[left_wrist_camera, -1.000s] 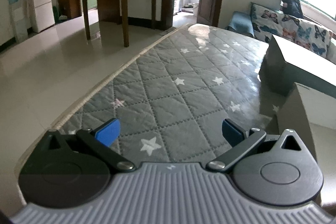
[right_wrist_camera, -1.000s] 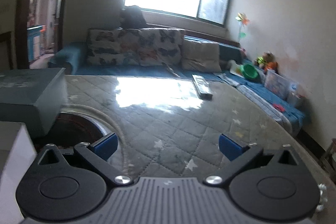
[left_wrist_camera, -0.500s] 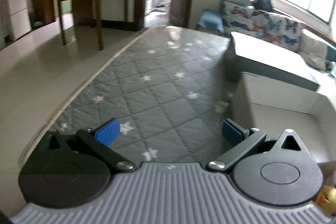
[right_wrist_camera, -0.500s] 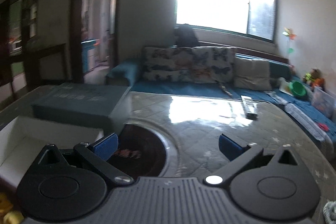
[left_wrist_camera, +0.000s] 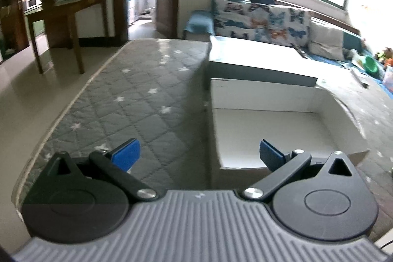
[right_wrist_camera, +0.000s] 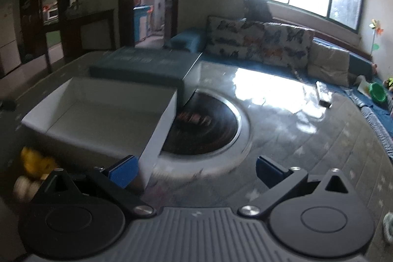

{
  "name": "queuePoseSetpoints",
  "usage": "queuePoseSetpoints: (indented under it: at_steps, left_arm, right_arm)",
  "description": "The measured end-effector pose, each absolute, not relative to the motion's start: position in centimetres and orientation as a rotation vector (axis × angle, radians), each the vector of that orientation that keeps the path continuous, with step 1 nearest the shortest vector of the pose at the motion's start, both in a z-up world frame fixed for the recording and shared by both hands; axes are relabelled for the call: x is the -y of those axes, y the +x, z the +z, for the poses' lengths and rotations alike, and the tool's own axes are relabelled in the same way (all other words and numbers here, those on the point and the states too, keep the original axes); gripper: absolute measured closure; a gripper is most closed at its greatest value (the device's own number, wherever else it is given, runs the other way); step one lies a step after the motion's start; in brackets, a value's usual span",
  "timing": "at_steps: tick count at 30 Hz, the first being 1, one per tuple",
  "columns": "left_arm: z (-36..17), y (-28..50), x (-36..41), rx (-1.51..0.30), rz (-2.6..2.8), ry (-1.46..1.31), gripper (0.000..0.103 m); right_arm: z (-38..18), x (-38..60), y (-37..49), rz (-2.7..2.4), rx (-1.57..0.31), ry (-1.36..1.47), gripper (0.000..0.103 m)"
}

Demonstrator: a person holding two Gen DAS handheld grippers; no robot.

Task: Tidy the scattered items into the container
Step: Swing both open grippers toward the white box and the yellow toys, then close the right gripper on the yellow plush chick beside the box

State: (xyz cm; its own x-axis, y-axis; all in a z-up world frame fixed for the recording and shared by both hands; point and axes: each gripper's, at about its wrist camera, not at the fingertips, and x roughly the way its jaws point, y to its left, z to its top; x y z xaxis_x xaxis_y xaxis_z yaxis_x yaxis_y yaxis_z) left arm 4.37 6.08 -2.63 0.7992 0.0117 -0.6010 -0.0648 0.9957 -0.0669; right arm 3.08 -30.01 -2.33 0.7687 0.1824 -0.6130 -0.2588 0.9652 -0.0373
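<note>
Both grippers hang over the quilted, star-patterned worktop with nothing held: the left gripper has its jaws spread wide, and so does the right gripper. The container, a white open box, stands just beside a dark lidded box and, in the right wrist view, overlaps the rim of a round black inset plate. Its inside looks bare, so the tidying seems hardly begun. The scattered items lie near the box's near-left corner in the right wrist view: a yellow toy and a pale rounded object, both blurred, so what they are is uncertain.

The step in hand is reaching for a first item. The left gripper probably suits it better, since the items lie on that side. It should tilt down until the toy sits between the spread jaws, come in clear of the box wall, close on the toy's thickest part, then lift above the rim before moving across.
</note>
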Motion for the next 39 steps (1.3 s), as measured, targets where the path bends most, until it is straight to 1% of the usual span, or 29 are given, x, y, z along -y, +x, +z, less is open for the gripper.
queuePoseSetpoints:
  at_steps: [9,20,29,39]
  left_arm:
    - [-2.8,3.0,-3.2,-0.655,-0.02,-0.065,0.0]
    - [-3.9,1.5,0.3,-0.704,-0.081,-0.001,0.0]
    - [-4.5,1.6,2.5,-0.74,-0.125,0.06,0.0]
    - [-4.7,2.1,3.1,-0.762,-0.233,0.129,0.0]
  right_arm:
    - [-4.4,27.4,-1.5,0.294,-0.683,-0.18,0.0]
    - [-5.0,24.7,-4.1,0.39,-0.678,-0.219,0.0]
    - [-5.0,23.1,-4.3,0.445,-0.642,-0.242,0.0]
    - [-5.0,22.1,-2.9,0.49,-0.63,-0.271,0.0]
